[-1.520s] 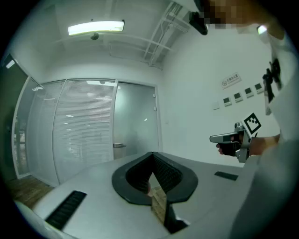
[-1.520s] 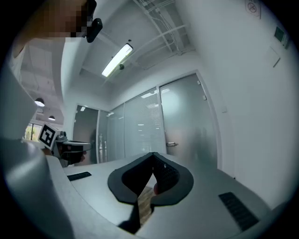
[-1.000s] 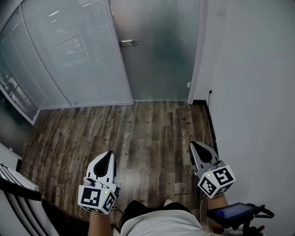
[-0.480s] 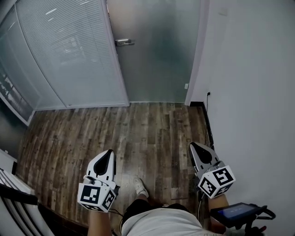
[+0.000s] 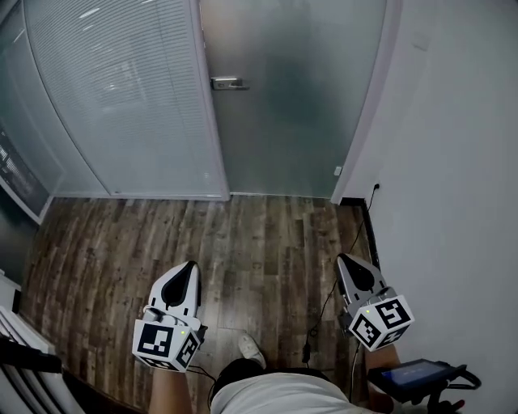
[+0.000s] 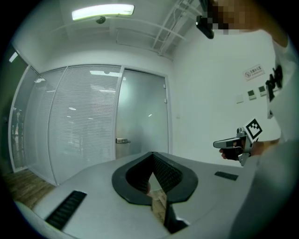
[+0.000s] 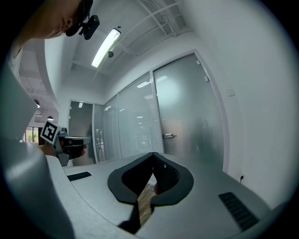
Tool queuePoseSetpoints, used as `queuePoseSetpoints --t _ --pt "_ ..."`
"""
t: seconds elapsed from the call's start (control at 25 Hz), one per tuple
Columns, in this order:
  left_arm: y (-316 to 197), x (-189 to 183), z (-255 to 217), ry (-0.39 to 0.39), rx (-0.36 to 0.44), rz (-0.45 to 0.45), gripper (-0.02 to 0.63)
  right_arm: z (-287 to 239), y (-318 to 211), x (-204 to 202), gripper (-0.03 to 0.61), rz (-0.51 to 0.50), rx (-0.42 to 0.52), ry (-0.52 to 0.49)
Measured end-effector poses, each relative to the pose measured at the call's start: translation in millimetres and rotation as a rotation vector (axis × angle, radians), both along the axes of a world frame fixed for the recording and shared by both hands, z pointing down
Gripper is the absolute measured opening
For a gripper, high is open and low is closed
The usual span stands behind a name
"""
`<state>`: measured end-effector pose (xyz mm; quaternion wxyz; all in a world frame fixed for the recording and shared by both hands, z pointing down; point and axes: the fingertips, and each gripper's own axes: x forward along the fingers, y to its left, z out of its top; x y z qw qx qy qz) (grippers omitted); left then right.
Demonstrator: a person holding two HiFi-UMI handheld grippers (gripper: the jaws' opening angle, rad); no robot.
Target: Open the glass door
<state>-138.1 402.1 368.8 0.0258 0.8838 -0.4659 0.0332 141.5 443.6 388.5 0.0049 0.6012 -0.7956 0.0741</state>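
Approach step: glass door (image 5: 291, 105) well ahead, my left tongs (image 5: 190, 267) and right tongs (image 5: 342, 259) pinched, empty; next reach handle (image 5: 227, 82).

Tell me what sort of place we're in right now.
Probably an office corridor: a frosted glass door with a lever handle, a glass partition with blinds beside it, a wood-look plank floor and a ceiling strip light.

Glass door (image 5: 291, 105) ahead beyond the floor (image 5: 243, 234) — handle (image 5: 227, 82) at its left edge, partition (image 5: 121, 97) left, wall (image 5: 461, 162) right
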Motion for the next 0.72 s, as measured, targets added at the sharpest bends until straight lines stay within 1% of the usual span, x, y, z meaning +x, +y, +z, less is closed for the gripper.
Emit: queuePoseSetpoints --t 0.2,0.36,0.56,0.72 --pt "-60.7 -38.7 1.1 0.004 -0.005 -0.022 0.0 -0.1 -70.8 -38.3 0.002 -0.019 -0.002 -0.003" --pt "-91.7 -57.7 3.5 0.009 -0.014 -0.028 0.0 -2.4 -106.0 -58.7 0.002 -0.027 -0.002 0.005" --pt "-114.4 -67.3 5.3 0.024 -0.016 -0.015 0.0 -7.3 -126.9 -71.2 0.002 -0.023 -0.003 0.024" --pt "-140.4 -55.7 9.1 0.029 -0.017 0.005 0.0 -8.6 -149.9 -65.4 0.002 -0.017 0.001 0.03"
